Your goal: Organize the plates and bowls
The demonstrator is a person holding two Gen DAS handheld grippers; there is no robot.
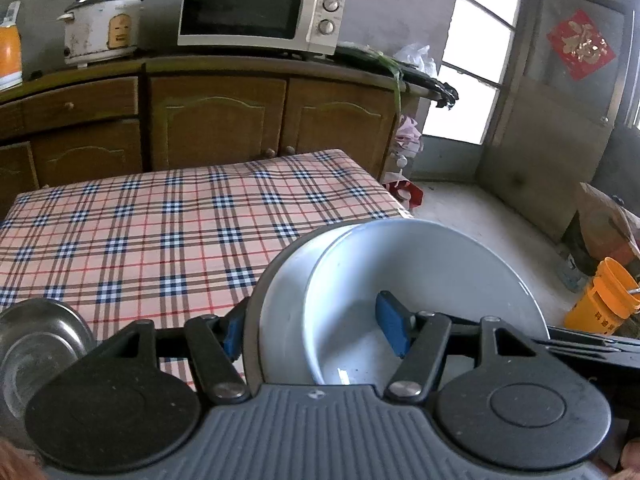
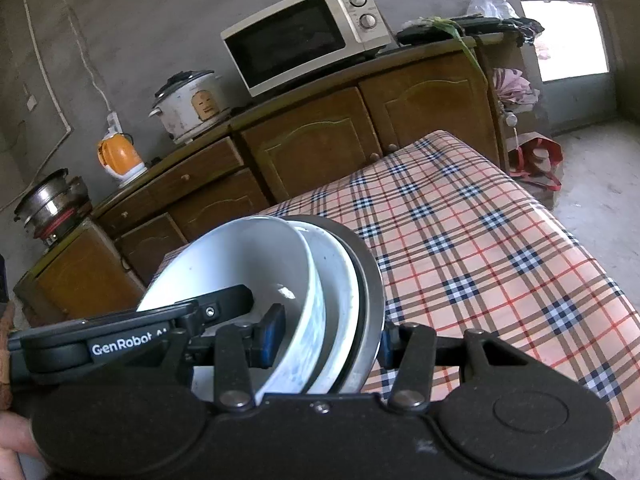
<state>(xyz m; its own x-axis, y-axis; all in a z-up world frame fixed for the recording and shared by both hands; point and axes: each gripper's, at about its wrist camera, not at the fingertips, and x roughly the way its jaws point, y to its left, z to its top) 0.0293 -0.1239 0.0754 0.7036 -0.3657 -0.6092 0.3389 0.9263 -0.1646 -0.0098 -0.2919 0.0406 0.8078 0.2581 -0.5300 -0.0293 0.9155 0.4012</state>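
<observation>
The table (image 1: 132, 216), under a pink checked cloth, fills the middle of both views, with a brown cupboard (image 1: 216, 120) beyond it at 12 o'clock. On the cupboard stand a cream microwave (image 1: 260, 8), a white rice cooker (image 1: 102, 24) to its 9 o'clock and an orange kettle (image 2: 120, 156) further along.

A nested stack of dishes (image 1: 360, 304) is held above the near edge of the table, tilted up on its side. A white bowl (image 1: 432, 280) sits innermost, a white plate (image 1: 280, 300) behind it and a grey metal dish (image 2: 370, 280) outermost. The white bowl has nothing in it.

The left tongs (image 1: 316, 332) pinch the stack, one blue pad inside the bowl, the other on the outside of the metal dish. The right tongs (image 2: 326, 340) clamp the same stack from the other side in the same way. A separate steel bowl (image 1: 36, 344) shows at 8 o'clock in the left view; I cannot tell what it rests on. An orange bucket (image 1: 604, 296) stands on the floor at 3 o'clock.
</observation>
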